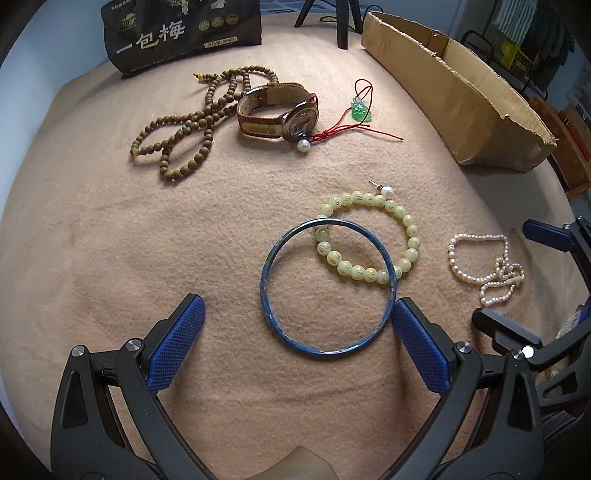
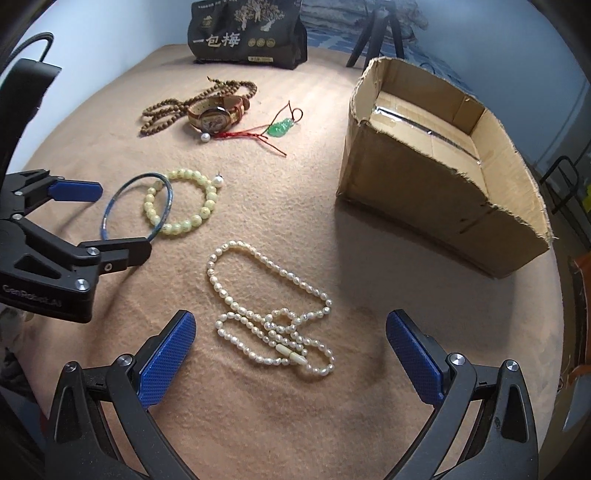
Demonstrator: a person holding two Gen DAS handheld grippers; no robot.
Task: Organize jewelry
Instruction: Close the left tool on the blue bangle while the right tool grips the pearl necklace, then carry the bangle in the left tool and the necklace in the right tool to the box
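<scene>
My left gripper (image 1: 297,314) is open just above a blue bangle (image 1: 277,325) that overlaps a pale green bead bracelet (image 1: 410,230); the bangle's near part lies between the fingers. My right gripper (image 2: 290,328) is open over a white pearl necklace (image 2: 236,306), empty. The bangle (image 2: 107,206) and bracelet (image 2: 207,206) also show in the right wrist view, beside the left gripper (image 2: 118,225). Farther back lie a brown bead necklace (image 1: 177,122), a watch (image 1: 273,110), a green pendant on red cord (image 1: 360,110) and two loose pearl earrings (image 1: 303,144) (image 1: 388,191).
An open cardboard box (image 2: 413,192) stands at the right, empty inside. A black snack bag (image 2: 243,33) and tripod legs (image 2: 369,37) stand at the back of the tan blanket (image 1: 110,240). The pearl necklace (image 1: 484,258) lies right of the bracelet.
</scene>
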